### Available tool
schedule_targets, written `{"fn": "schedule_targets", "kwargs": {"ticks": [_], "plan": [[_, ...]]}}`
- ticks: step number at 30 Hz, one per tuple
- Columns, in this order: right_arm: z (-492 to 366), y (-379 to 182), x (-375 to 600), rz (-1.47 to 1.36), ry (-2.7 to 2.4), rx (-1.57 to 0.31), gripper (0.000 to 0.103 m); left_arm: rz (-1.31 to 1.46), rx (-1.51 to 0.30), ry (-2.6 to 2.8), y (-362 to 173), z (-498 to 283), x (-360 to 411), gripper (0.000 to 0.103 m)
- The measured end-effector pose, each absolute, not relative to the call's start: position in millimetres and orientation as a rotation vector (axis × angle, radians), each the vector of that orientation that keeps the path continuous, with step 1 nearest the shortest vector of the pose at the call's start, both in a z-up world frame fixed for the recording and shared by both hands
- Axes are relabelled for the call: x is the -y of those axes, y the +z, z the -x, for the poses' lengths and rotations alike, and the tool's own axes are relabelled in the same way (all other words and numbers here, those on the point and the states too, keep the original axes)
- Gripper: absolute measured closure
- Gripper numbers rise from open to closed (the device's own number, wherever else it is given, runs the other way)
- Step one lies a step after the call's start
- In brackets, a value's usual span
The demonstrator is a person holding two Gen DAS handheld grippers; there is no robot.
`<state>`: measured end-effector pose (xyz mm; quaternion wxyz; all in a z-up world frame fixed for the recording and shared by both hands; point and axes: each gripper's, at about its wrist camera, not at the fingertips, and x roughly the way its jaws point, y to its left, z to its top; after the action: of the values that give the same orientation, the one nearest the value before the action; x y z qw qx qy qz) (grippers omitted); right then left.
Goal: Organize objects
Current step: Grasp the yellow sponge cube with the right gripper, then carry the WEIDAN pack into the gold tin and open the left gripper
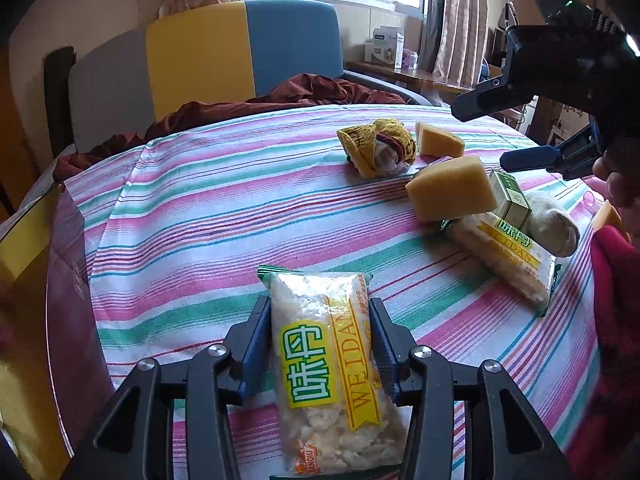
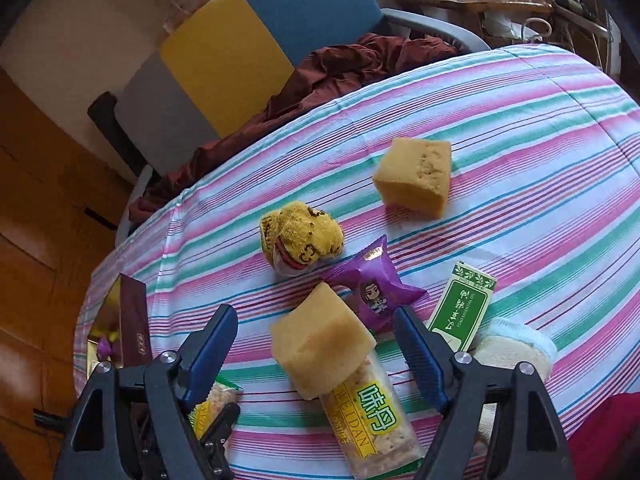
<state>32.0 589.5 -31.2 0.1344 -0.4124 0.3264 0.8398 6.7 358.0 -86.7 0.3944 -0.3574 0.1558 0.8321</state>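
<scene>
The left tongs (image 1: 320, 344) clamp a crinkly clear cracker packet (image 1: 328, 376) low over the striped cloth surface (image 1: 240, 208). The right tongs (image 2: 316, 356) gape wide above a porous yellow sponge wedge (image 2: 320, 344), which leans on a second packet (image 2: 372, 420) beside it.

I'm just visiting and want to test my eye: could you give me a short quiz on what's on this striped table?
1. True or false: the left gripper grips a snack pack.
2. How many yellow sponges lie on the table?
3. What lies between the right gripper's open jaws? A) purple packet B) near sponge C) green box

Key: 1 true; 2 two; 3 B, the near sponge, resting on a second snack pack.
</scene>
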Motion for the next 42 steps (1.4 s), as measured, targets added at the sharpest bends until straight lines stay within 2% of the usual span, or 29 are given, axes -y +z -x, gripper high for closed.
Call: {"fn": "schedule_targets", "kwargs": {"ticks": [7, 16, 17, 18, 19, 21, 23, 42], "plan": [[-21, -33, -581, 1.254, 2.422, -0.795, 0.017, 0.903, -0.400, 2.111, -87, -7, -358, 0.054], [5, -47, -556, 1.410, 2.416, -0.480, 0.017, 0.904, -0.398, 2.108, -87, -7, -358, 0.054], [6, -48, -554, 1.421, 2.414, -0.455, 0.020, 0.904, -0.398, 2.108, -87, -7, -358, 0.054], [6, -49, -552, 1.427, 2.415, -0.431, 0.033, 0.903, -0.398, 2.108, -87, -8, -358, 0.054], [6, -49, -551, 1.433, 2.411, -0.405, 0.041, 0.903, -0.398, 2.108, -87, -8, -358, 0.054], [7, -51, -548, 1.449, 2.404, -0.368, 0.047, 0.904, -0.394, 2.105, -87, -8, -358, 0.054], [7, -51, -546, 1.448, 2.409, -0.333, 0.048, 0.906, -0.388, 2.103, -87, -8, -358, 0.054], [10, -56, -544, 1.485, 2.403, -0.315, 0.051, 0.948, -0.408, 2.086, -80, -10, -357, 0.057]]}}
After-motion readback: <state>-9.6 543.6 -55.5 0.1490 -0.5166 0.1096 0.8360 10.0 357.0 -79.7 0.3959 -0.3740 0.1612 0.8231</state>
